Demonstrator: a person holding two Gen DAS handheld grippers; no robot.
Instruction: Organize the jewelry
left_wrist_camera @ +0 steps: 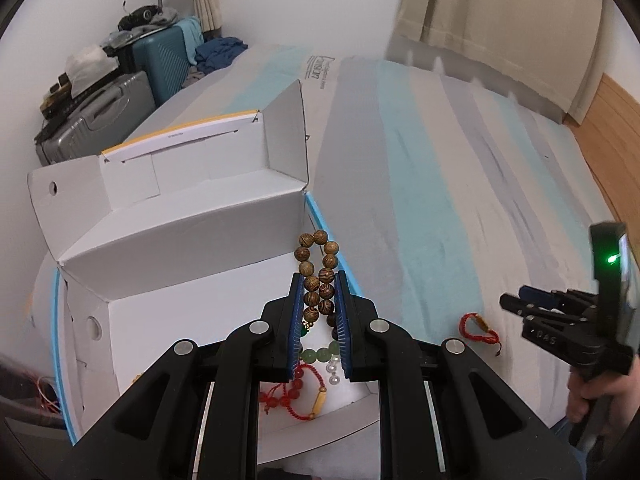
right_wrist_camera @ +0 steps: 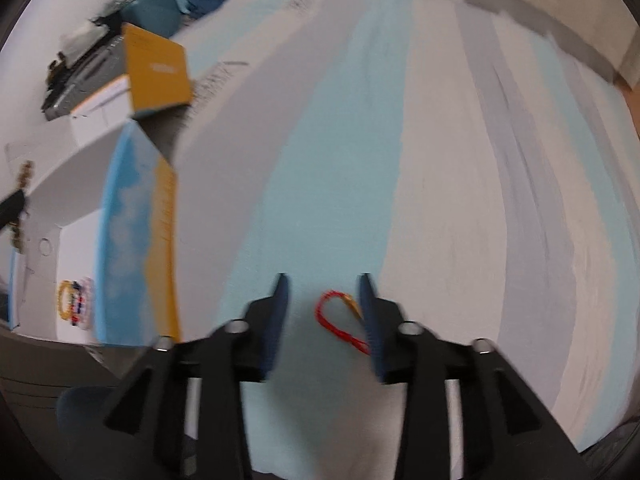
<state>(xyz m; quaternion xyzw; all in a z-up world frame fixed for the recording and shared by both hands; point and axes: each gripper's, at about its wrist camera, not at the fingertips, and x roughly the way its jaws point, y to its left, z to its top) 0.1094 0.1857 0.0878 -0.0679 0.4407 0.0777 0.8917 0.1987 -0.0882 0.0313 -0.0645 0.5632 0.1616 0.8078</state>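
My left gripper [left_wrist_camera: 319,280] is shut on a brown wooden bead bracelet [left_wrist_camera: 316,268] and holds it over the open white cardboard box [left_wrist_camera: 192,280]. On the box floor lie a green bead bracelet [left_wrist_camera: 318,355], a red bead and cord bracelet [left_wrist_camera: 294,394] and white pearls [left_wrist_camera: 333,374]. A red cord bracelet [left_wrist_camera: 480,330] lies on the striped bedsheet right of the box. My right gripper [right_wrist_camera: 323,286] is open just above that red cord bracelet [right_wrist_camera: 340,322], which lies between its fingers, close to the right one. The right gripper also shows in the left wrist view [left_wrist_camera: 524,300].
The striped blue, grey and white bedsheet [right_wrist_camera: 440,160] covers the bed. The box's lid [left_wrist_camera: 224,148] stands open at the back. Suitcases [left_wrist_camera: 120,104] with clothes stand at the far left by the wall. A curtain [left_wrist_camera: 500,12] hangs behind the bed.
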